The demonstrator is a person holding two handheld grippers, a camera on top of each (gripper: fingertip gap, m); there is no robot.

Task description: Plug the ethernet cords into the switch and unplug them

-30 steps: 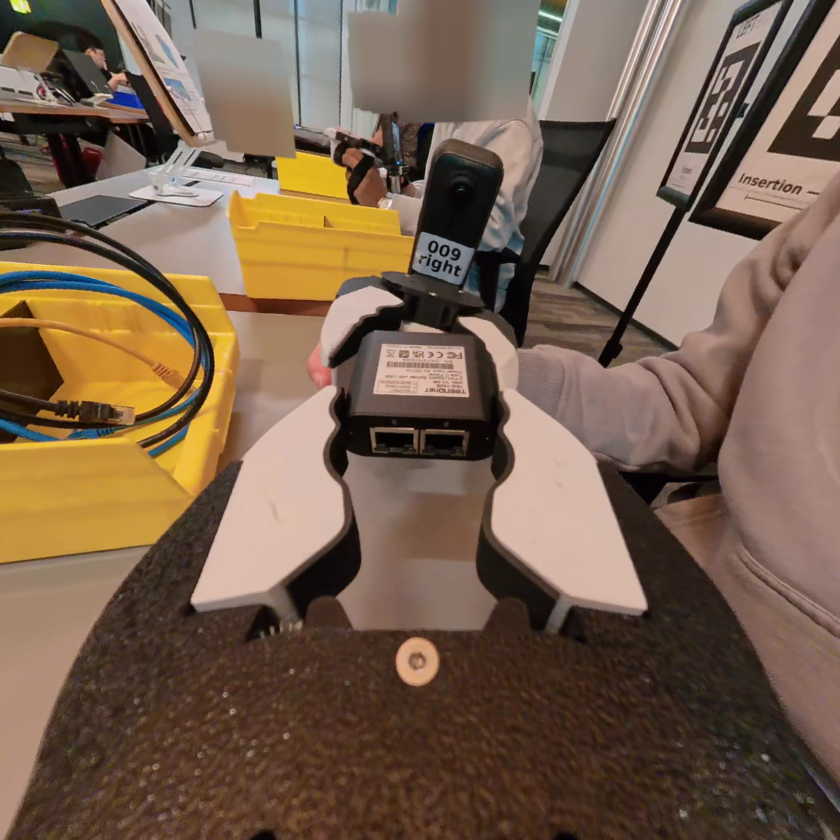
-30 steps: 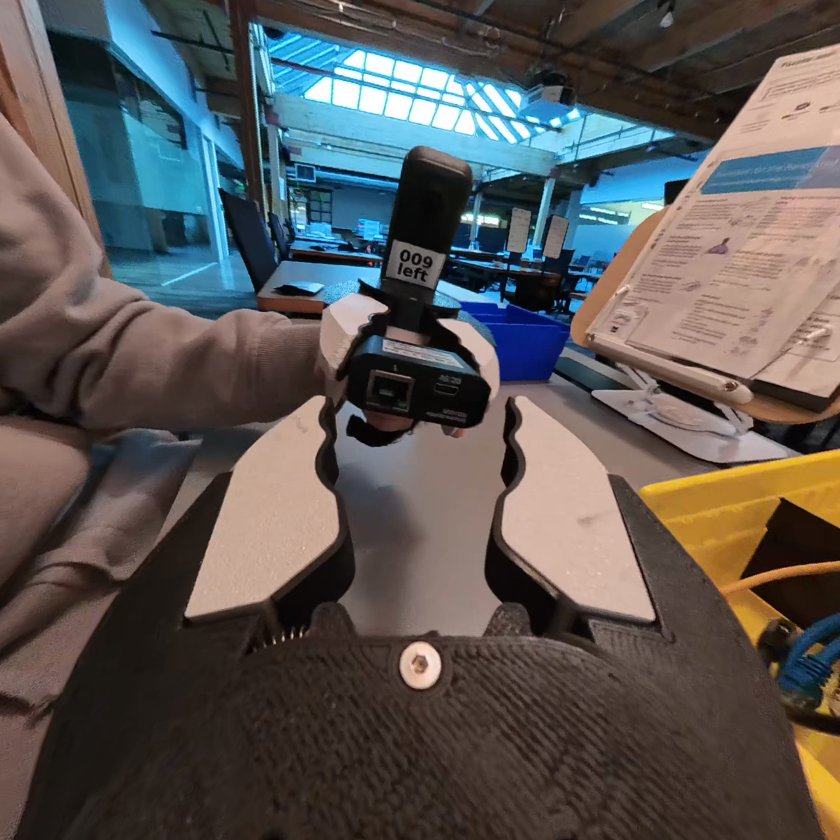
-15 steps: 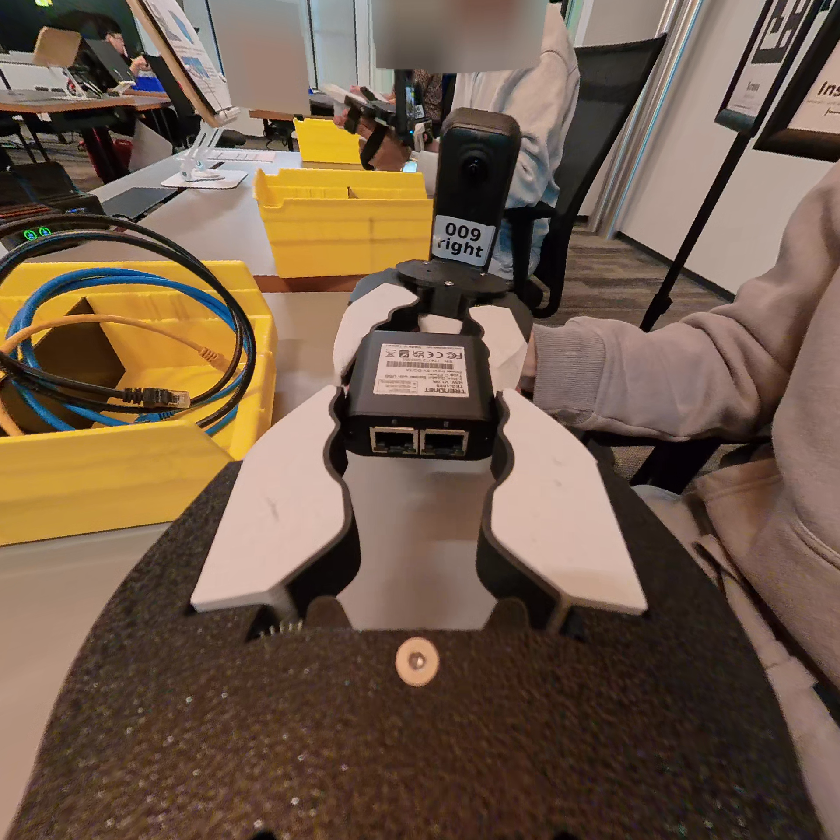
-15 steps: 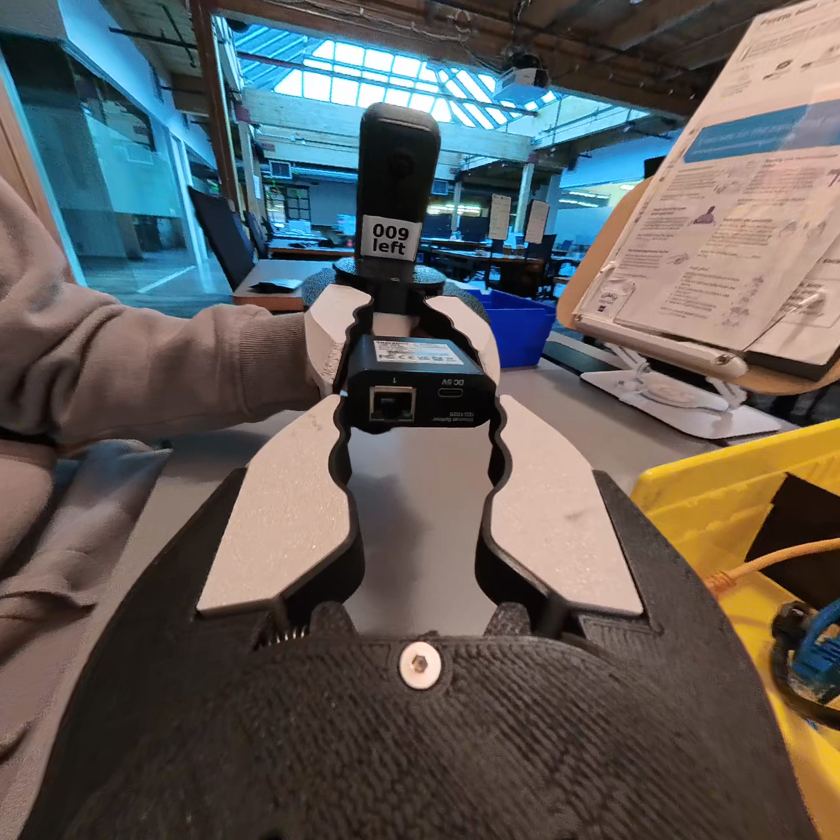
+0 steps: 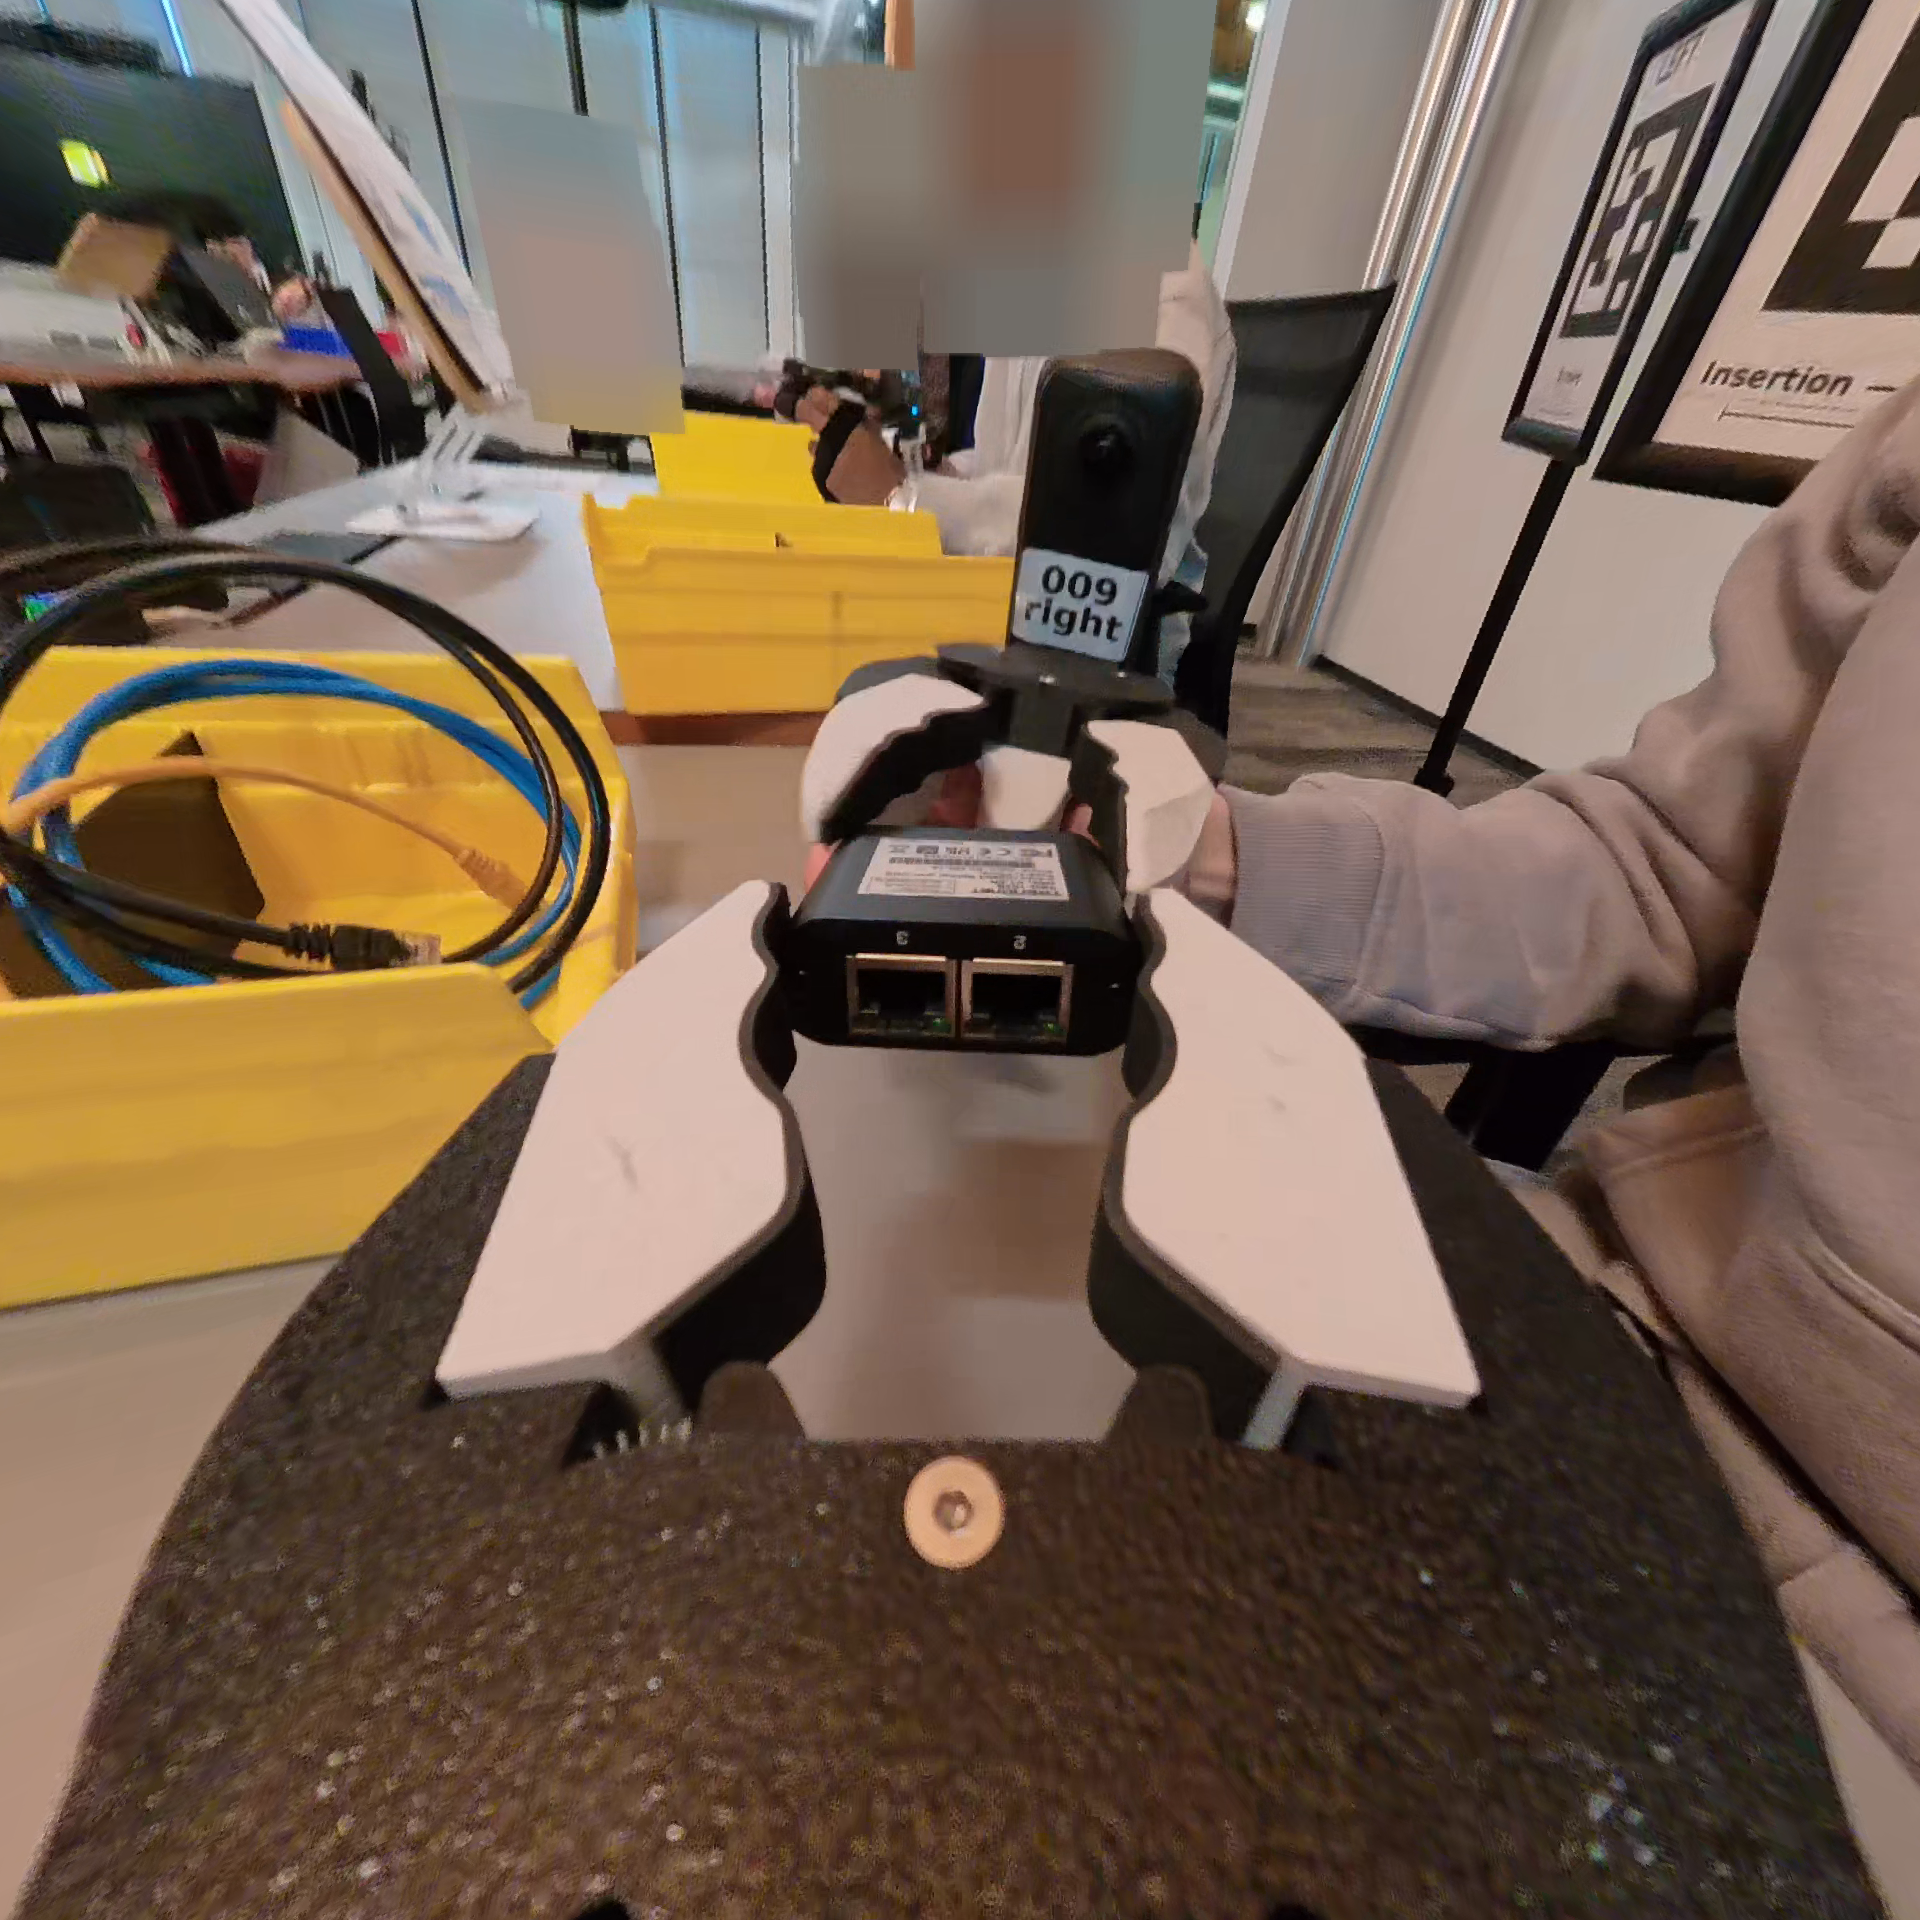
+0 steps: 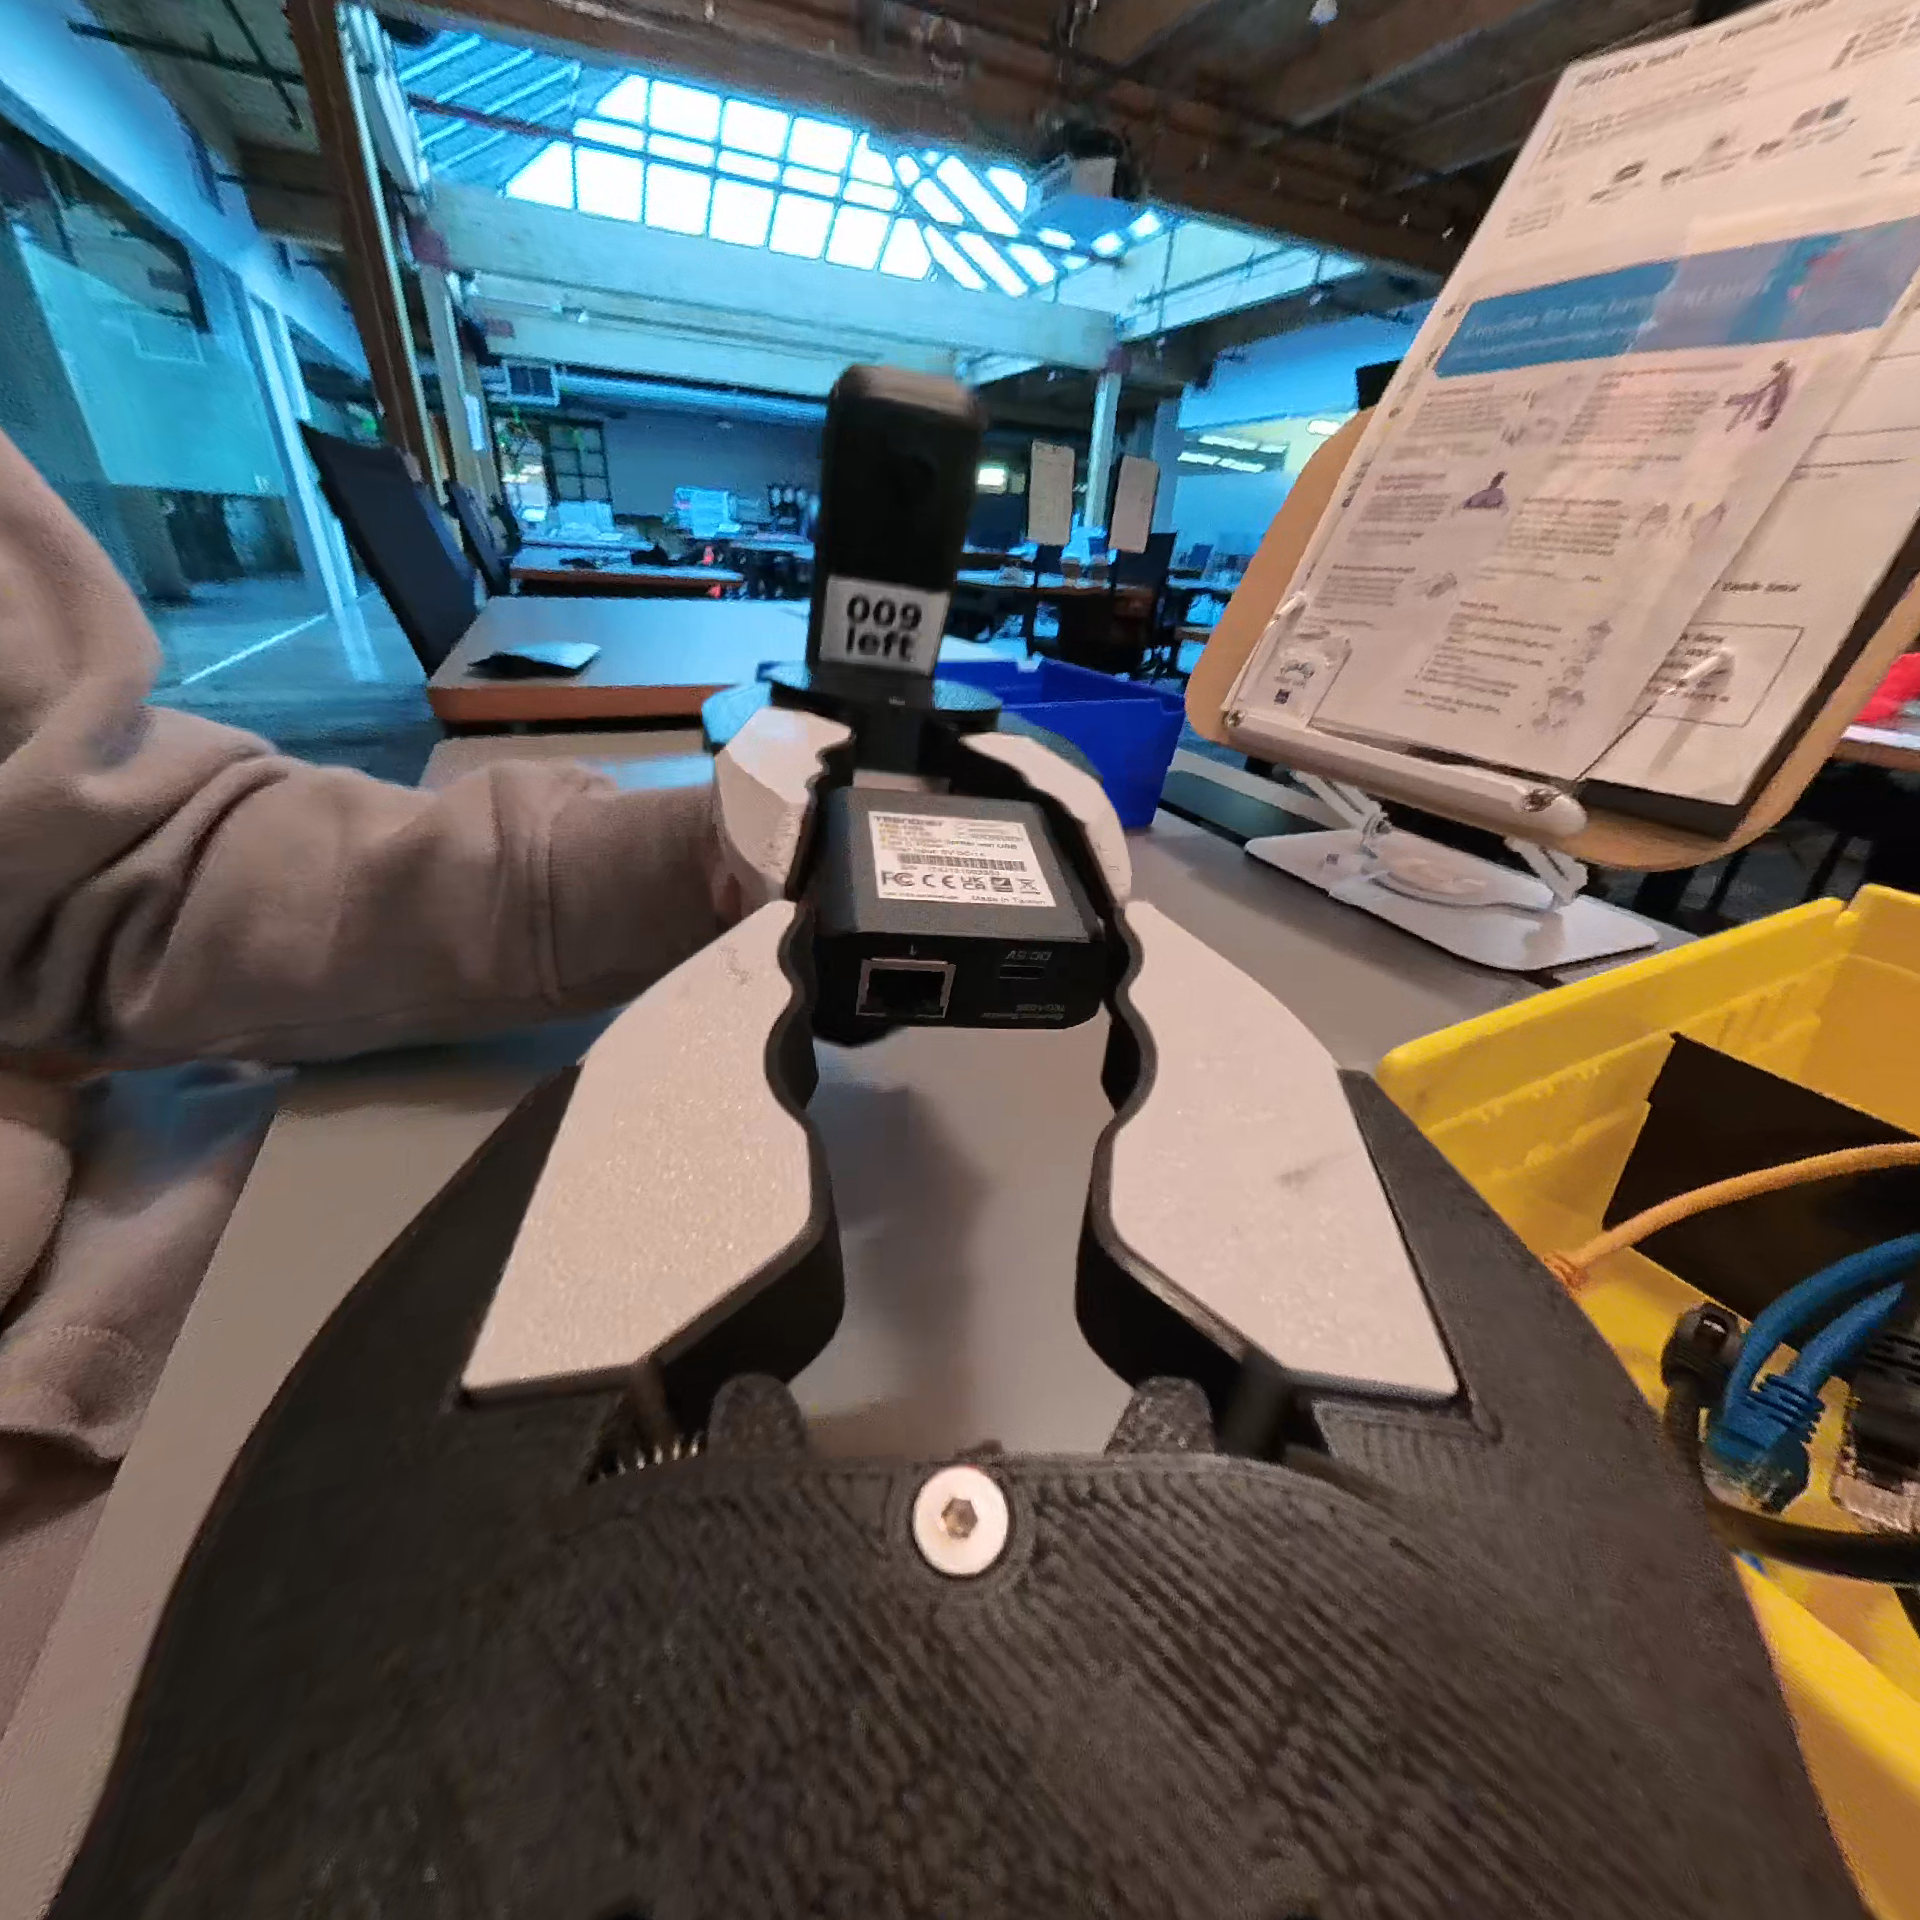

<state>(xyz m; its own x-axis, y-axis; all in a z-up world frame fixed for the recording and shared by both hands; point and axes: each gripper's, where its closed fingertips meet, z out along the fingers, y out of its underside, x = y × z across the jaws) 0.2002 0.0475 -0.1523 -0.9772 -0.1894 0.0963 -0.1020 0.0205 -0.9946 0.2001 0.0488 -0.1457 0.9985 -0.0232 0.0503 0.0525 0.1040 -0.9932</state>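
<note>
In the left wrist view, the ethernet switch is held off the table, level, with its two empty ports turned toward the camera. It is clasped at the sides by the left gripper, whose jaws are parted only as far as the width of the housing. The right gripper is seen just beyond the far end of the switch, its fingers spread a little wider than the body. To the left, a yellow bin holds the loose cords: a black cord whose plug lies over the near wall, a blue cord and an orange cord. None is plugged in.

In the right wrist view, the same switch is shown from its other end, with a single port facing the camera. It is flanked closely by the fingers of the right gripper. Whether it is pinched or merely bracketed cannot be told, since the contact edges are dark. The left gripper is seen at the far end.

The step is judged to be a steadying of the switch before the first insertion. One firm grip should be kept on the flat sides, clear of the ports, and the other gripper freed for a cord. The plug should be taken by its boot and the latch tab matched to the port's notch.
</note>
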